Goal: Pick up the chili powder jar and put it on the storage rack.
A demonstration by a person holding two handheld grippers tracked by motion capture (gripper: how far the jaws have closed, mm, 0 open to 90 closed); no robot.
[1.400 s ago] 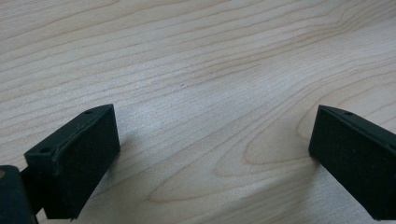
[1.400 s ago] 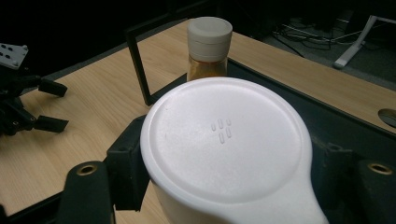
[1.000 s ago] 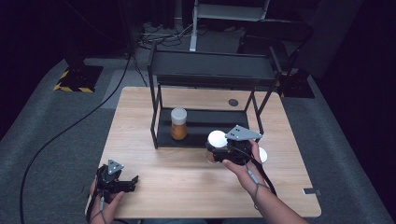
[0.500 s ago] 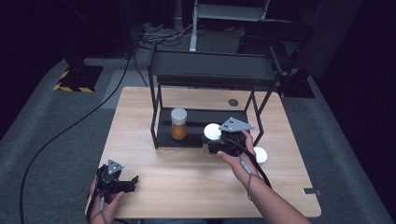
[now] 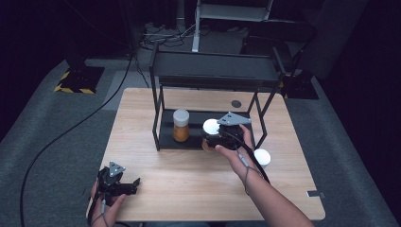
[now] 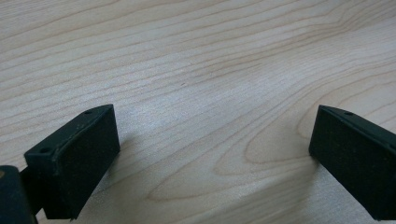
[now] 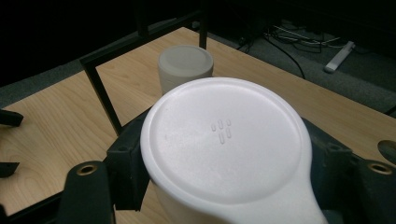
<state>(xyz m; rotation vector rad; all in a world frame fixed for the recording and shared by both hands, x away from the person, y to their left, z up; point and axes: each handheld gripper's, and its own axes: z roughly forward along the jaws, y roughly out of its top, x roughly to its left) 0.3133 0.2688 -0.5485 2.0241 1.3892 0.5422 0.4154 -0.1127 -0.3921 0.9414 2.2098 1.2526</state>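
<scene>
Held jar: a white-lidded jar sits between the jaws of the right gripper, at the front edge of the rack's bottom shelf; in the right gripper view its lid is large and close, with black jaw parts pressed against its body on both sides.
Right gripper: clamped on the jar, carried by the right hand, whose forearm comes in from the bottom right of the high view; the grey plate on top is tilted.
Left gripper: low at the front left of the table, well apart from the rack; its jaws stand wide apart with bare wood between them, and the pads hold nothing.
Rack: a black metal frame with a top shelf and a low bottom shelf, standing at the back middle of the table.
What stands in the way: the rack's right front post rises just beside the right gripper; a left front post closes the other side; the top shelf hangs over the held jar.
Neighbour on the shelf: an amber jar with a pale lid stands upright on the bottom shelf, near the held jar on its left, apart from it; in the right gripper view it shows just beyond the white lid.
Other things: a second white lid shows on the table just right of the forearm; a dark round spot marks the tabletop behind the rack; cables trail over the grey floor.
</scene>
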